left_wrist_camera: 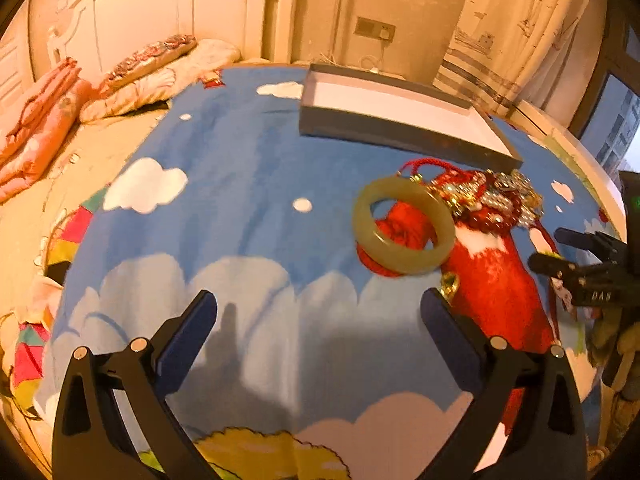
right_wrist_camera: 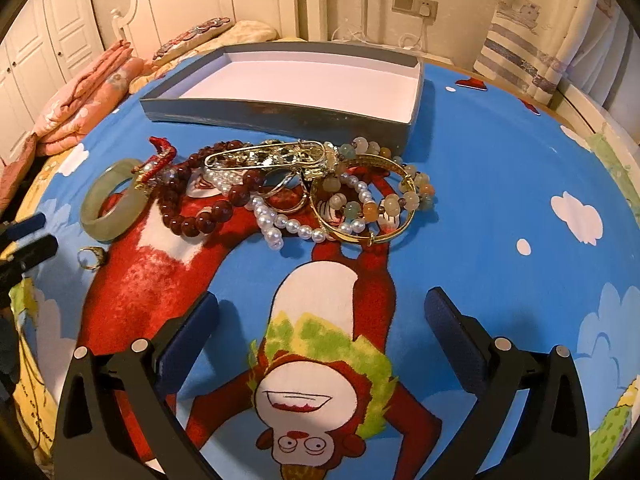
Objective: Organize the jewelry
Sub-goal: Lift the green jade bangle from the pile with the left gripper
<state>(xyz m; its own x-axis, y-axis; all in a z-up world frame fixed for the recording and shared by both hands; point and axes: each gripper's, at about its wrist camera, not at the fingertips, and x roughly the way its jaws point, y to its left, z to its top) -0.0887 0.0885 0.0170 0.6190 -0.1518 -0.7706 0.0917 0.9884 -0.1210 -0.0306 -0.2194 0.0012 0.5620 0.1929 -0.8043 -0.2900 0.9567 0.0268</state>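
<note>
Both pairs of tongs hang spread wide over the cartoon blanket (right_wrist_camera: 500,184), nothing between their pads. The left tongs (left_wrist_camera: 318,308) face a bare blue stretch of cloud print; the right tongs (right_wrist_camera: 322,308) sit above the upside-down red monkey figure (right_wrist_camera: 316,392).

The jewelry lies heaped just this side of the grey box (right_wrist_camera: 280,114), at about twelve o'clock from the right tongs. The box is shallow, open-topped, white inside, and its near wall almost touches the pile. In the heap: a gold bangle (right_wrist_camera: 362,196) at the one o'clock side with a pastel bead bracelet (right_wrist_camera: 400,200) threaded through it, a pearl strand (right_wrist_camera: 280,224) trailing toward the near edge, a dark red bead bracelet (right_wrist_camera: 192,208) at eleven o'clock, and a gold hair clip (right_wrist_camera: 264,156) lying across the top. A pale green jade bangle (right_wrist_camera: 114,200) rests flat at ten o'clock, its far rim under a red-and-pearl ornament (right_wrist_camera: 156,164). A small gold ring (right_wrist_camera: 91,258) lies alone, apart, nearer the left tongs' tips at nine o'clock.

From the left wrist view the jade bangle (left_wrist_camera: 404,226) is at one o'clock, the box (left_wrist_camera: 400,136) behind it.

Open blanket runs wide to the right of the pile, toward three o'clock, up to the bed's curved edge (right_wrist_camera: 592,120). Folded pink bedding (right_wrist_camera: 84,104) and pillows crowd the far left.
</note>
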